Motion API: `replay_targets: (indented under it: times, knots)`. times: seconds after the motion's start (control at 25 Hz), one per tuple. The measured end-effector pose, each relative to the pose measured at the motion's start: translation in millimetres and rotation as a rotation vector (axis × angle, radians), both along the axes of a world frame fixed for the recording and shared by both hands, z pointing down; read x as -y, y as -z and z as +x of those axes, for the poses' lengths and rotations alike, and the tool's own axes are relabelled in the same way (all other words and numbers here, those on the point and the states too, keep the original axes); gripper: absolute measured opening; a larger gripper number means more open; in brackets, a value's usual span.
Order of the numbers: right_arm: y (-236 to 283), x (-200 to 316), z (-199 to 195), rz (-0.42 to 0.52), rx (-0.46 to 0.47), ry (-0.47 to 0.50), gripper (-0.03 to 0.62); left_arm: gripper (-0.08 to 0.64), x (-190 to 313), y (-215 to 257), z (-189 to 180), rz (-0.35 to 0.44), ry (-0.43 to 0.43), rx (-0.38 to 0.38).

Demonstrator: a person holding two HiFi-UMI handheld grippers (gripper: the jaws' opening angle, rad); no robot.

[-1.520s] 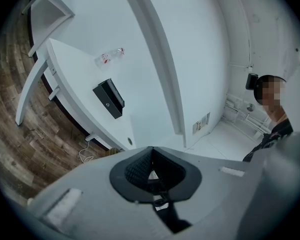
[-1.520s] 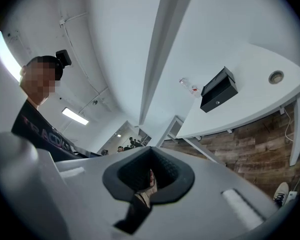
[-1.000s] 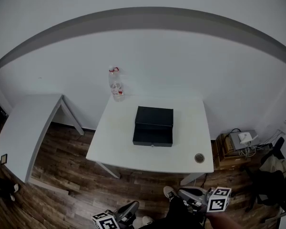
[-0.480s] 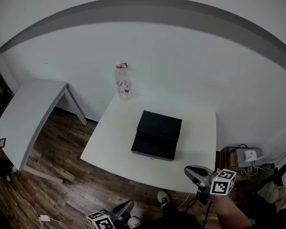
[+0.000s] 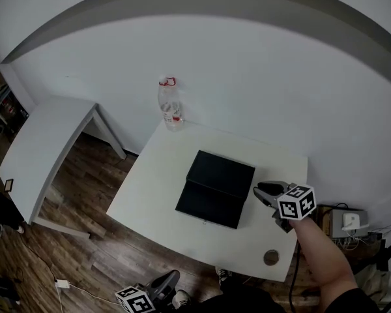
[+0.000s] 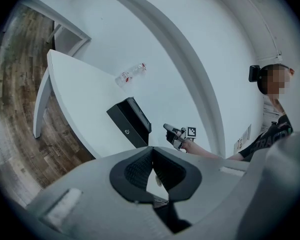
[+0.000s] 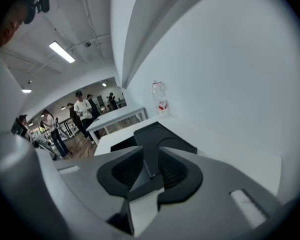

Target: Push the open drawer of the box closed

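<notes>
Swinging up from below the table's near edge, the right gripper (image 5: 263,192) has come over the white table (image 5: 150,188) and now sits just to the right of the black box (image 5: 220,172). Its tips point at the box's right side, and from the head view I can't tell whether they touch it. Its claw has just been spreading and stands apart with nothing between the pads; the box's dark top shows through the gap, farther off.

The box lies about mid-table. Its drawer (image 5: 207,206) is pulled out on the side facing the person, with a small knob (image 5: 204,221) on its front. Behind the box, at the far table edge by the wall, a clear plastic bottle (image 5: 171,113) with a red label stands upright. Nearer than the box and to its right, a small round thing (image 5: 271,257) lies by the table's corner. Well to the box's left stands a second white table (image 5: 42,149).

The left gripper (image 5: 163,289) hangs low on the box's near side, well short of it and off the table, over the wood floor (image 5: 104,253). Its claw is pressed together and holds nothing.
</notes>
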State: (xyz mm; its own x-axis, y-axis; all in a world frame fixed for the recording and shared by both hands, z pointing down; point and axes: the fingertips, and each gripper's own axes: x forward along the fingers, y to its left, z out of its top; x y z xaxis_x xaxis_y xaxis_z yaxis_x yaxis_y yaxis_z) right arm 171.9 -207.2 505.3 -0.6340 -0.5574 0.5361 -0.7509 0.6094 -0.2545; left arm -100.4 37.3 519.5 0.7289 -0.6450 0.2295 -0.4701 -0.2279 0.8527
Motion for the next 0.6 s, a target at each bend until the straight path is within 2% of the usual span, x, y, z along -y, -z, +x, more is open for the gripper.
replay_targets:
  times: [0.16, 0.24, 0.48, 0.6]
  knots:
    - [-24.0, 59.8, 6.1, 0.008, -0.198, 0.095, 0.109, 0.003, 3.7, -8.3, 12.1, -0.021, 0.017, 0.030]
    - [-33.4, 83.6, 4.7, -0.001, -0.265, 0.148, 0.115, 0.003, 5.6, -12.8, 19.9, -0.034, 0.012, 0.047]
    - [-64.1, 124.7, -21.3, -0.069, -0.359, 0.296, 0.123, 0.003, 17.8, -27.9, 29.9, -0.051, 0.011, 0.093]
    - [-77.0, 135.7, -28.7, -0.100, -0.377, 0.336, 0.126, 0.003, 25.7, -31.2, 33.8, -0.054, 0.015, 0.129]
